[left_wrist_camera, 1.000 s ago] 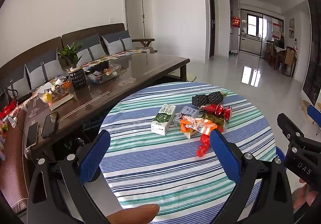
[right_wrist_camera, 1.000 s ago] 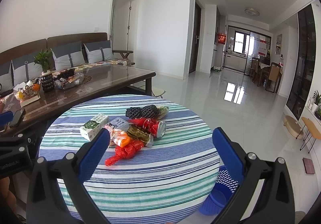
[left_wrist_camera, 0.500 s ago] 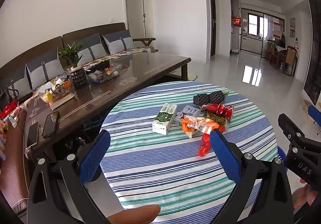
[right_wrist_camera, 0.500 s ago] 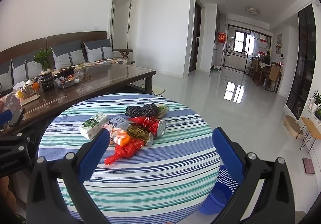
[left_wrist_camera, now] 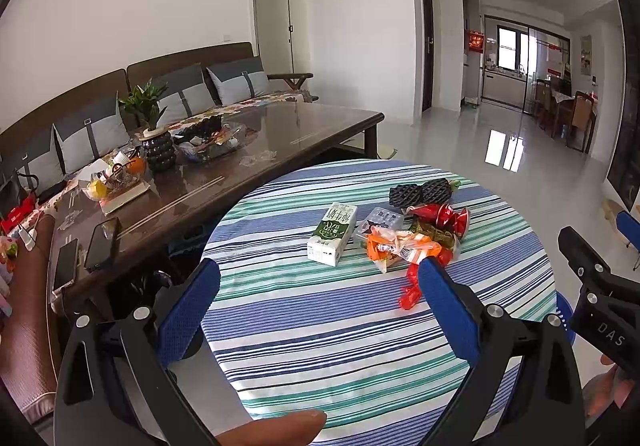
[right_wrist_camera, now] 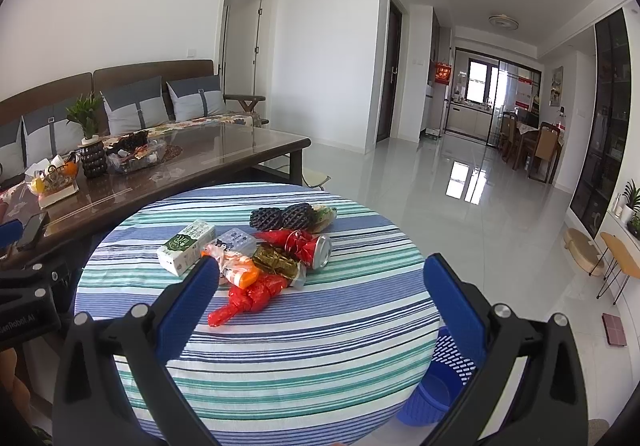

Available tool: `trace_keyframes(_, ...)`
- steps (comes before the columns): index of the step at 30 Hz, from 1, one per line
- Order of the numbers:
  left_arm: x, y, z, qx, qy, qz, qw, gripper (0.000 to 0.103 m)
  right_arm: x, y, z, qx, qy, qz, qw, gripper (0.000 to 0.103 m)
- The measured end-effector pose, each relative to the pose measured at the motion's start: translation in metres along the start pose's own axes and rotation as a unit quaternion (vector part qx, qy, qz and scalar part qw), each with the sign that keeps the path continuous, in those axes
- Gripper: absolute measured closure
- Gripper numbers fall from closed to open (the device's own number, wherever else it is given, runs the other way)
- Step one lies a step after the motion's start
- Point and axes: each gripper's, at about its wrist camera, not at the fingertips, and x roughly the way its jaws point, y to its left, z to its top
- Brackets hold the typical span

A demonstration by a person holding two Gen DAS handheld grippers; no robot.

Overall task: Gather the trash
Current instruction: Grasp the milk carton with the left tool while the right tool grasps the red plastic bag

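A pile of trash lies on the round striped table [left_wrist_camera: 340,326] [right_wrist_camera: 320,326]: a green-and-white milk carton [left_wrist_camera: 333,233] [right_wrist_camera: 186,246], orange wrappers [left_wrist_camera: 396,245] [right_wrist_camera: 240,272], a red wrapper [left_wrist_camera: 410,288] [right_wrist_camera: 250,296], a red can [left_wrist_camera: 448,216] [right_wrist_camera: 316,244] and black foam nets [left_wrist_camera: 420,191] [right_wrist_camera: 282,217]. My left gripper [left_wrist_camera: 318,284] is open and empty, above the table's near side, short of the pile. My right gripper [right_wrist_camera: 320,278] is open and empty, also short of the pile. A blue trash basket [right_wrist_camera: 440,378] stands on the floor at the table's right edge.
A long dark coffee table [left_wrist_camera: 240,166] with a plant, fruit bowl, tray and phones stands left of the round table, with a sofa [left_wrist_camera: 160,94] behind it. Glossy tiled floor [right_wrist_camera: 460,186] stretches right toward the dining area.
Both grippers have shifted very slightly; the pile sits marginally different in view. Both stay open, and nothing on the table has moved.
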Motion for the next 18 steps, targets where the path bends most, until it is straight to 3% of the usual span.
trace_keyframes(8, 0.014, 0.005, -0.007, 0.0, 0.009, 0.012, 0.9999, 0.005, 0.007, -0.002, -0.007, 0.005, 0.005, -0.001, 1.0, 0.005)
trace_keyframes(11, 0.033, 0.015, -0.017, -0.002, 0.031, 0.018, 0.9993, 0.005, 0.019, -0.005, -0.014, 0.015, 0.014, 0.011, 1.0, 0.005)
trace_keyframes(15, 0.069, 0.02, -0.038, 0.002, 0.076, 0.022, 0.9968, 0.005, 0.049, -0.004, -0.028, 0.035, 0.06, 0.073, 0.995, 0.005)
trace_keyframes(18, 0.101, 0.027, -0.053, -0.003, 0.114, 0.022, 0.9932, 0.005, 0.08, 0.004, -0.046, 0.049, 0.115, 0.12, 0.985, 0.005)
